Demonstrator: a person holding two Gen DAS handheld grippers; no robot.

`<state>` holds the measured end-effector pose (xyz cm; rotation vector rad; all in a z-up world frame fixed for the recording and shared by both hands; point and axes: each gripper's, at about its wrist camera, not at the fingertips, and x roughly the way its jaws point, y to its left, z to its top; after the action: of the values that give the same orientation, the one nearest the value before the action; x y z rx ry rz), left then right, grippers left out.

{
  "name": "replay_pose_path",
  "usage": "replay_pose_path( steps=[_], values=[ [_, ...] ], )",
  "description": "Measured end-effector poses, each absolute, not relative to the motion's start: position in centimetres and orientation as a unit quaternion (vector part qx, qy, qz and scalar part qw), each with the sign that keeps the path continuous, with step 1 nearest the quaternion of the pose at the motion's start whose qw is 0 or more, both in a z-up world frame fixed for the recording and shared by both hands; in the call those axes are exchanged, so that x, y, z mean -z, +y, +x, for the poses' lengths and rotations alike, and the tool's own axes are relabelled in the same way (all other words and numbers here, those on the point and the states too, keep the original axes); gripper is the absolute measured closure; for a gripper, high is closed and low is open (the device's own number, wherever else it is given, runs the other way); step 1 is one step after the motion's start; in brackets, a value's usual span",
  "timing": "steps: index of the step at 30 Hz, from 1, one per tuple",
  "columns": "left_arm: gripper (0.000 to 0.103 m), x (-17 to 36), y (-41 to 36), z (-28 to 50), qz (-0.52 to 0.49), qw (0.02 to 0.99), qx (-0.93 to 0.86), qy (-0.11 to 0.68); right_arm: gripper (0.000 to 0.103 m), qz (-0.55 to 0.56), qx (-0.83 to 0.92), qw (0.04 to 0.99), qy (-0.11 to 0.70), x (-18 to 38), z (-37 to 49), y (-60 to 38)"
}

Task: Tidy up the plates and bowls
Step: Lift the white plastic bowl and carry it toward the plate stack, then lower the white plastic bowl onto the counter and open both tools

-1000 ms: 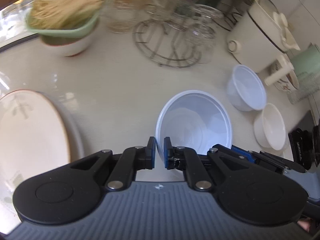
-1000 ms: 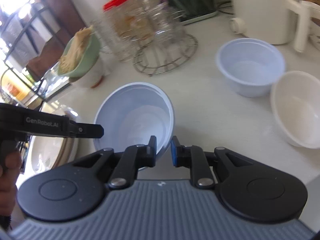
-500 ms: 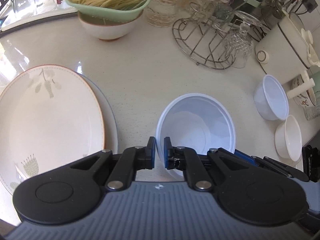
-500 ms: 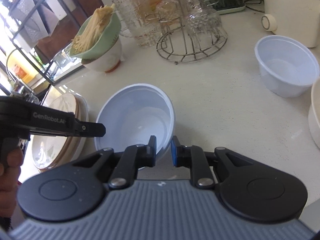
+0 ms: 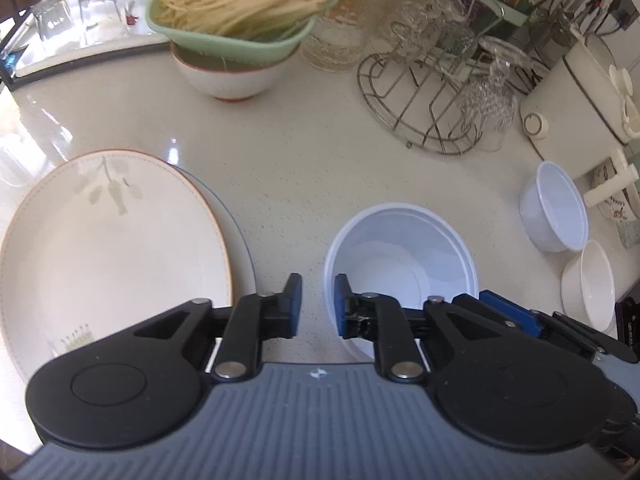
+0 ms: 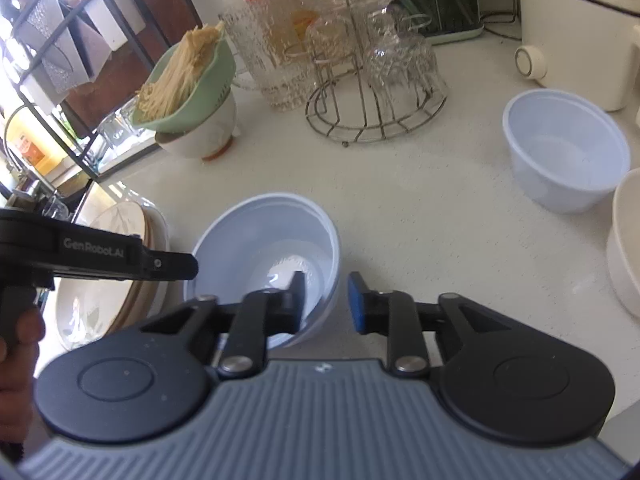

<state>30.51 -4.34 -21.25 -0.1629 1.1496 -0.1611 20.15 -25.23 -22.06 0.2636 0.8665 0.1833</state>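
While both grippers straddle the bowl's rim, parted:
Left gripper [image 5: 317, 304]: fingers spread, gripping nothing.
Right gripper [image 6: 326, 300]: likewise unclenched, rim between its fingers.
Bowl [image 5: 404, 256]: sits on counter [image 5: 304, 168], beside plates [image 5: 104, 252].
Advice: back both straight off the rim, so the bowl isn't tipped.

**Where everything sits on our counter**

Nearest us a large bowl [image 5: 404, 256] rests on the counter [image 5: 304, 152]. To its left we see a plate [image 5: 104, 248] lying on another plate. To the right, well apart, a smaller bowl [image 5: 554, 212] stands just beside a third bowl [image 5: 588, 284], which is nearer to us. Behind, a colander of noodles [image 5: 240, 8] sits in a footed bowl [image 5: 228, 78]; right of that stands a wire rack [image 5: 420, 108] holding glasses.
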Motion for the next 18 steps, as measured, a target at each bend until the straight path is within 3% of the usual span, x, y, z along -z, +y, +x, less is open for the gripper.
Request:
replay_pose_path(
  steps=[4, 7, 18],
  values=[
    [0.078, 19.9, -4.2, 30.5, -0.067, 0.835, 0.073, 0.542, 0.069, 0.125, -0.076, 0.898, 0.416, 20.9, 20.0, -25.6],
    [0.067, 18.5, -4.1, 30.4, -0.063, 0.837, 0.084, 0.538, 0.069, 0.124, -0.073, 0.901, 0.41, 19.5, 19.8, -25.9],
    [0.067, 14.1, -4.2, 29.0, -0.063, 0.856, 0.115, 0.499, 0.069, 0.111, -0.048, 0.923, 0.365, 14.5, 18.5, -26.4]
  ],
)
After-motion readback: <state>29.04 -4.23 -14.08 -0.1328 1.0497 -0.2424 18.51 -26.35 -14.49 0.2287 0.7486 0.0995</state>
